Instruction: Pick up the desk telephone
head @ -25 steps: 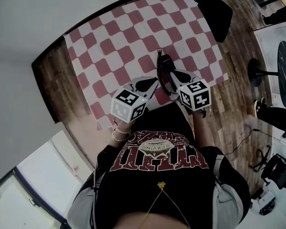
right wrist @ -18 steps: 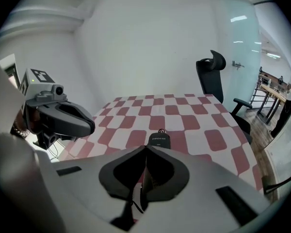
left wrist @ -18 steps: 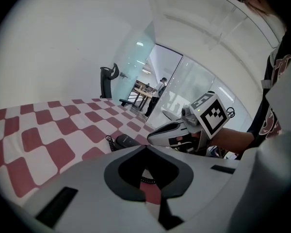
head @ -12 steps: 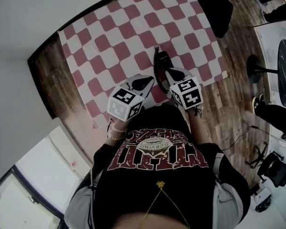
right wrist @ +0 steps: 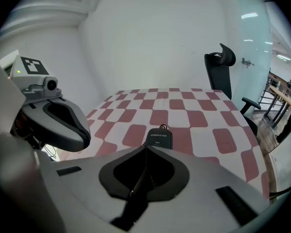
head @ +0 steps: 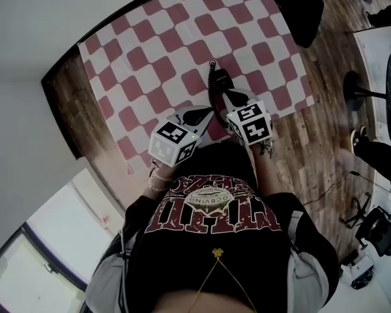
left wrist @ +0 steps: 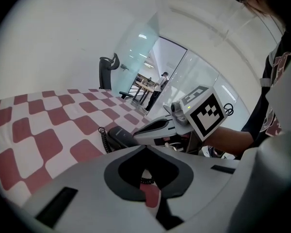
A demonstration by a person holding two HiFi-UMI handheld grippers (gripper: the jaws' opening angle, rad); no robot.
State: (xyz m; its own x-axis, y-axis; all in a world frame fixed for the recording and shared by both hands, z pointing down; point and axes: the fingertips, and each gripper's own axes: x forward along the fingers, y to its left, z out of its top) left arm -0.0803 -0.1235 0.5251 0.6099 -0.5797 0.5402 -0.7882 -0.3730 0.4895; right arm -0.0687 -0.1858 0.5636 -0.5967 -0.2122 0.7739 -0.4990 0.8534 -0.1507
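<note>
While both tools hover low over the near edge of the checked cloth [head: 150,51], the step in hand looks like the approach: the left gripper [head: 208,112] and the right gripper [head: 223,96] each have their jaws pressed together on nothing. The black desk telephone [head: 220,81] lies flat just past their tips, at twelve o'clock from the right one and one o'clock from the left. Next, I judge, the jaws must part and settle astride its body; counted, there is one telephone with one coiled cord [head: 210,89], one cloth and two grippers.
</note>
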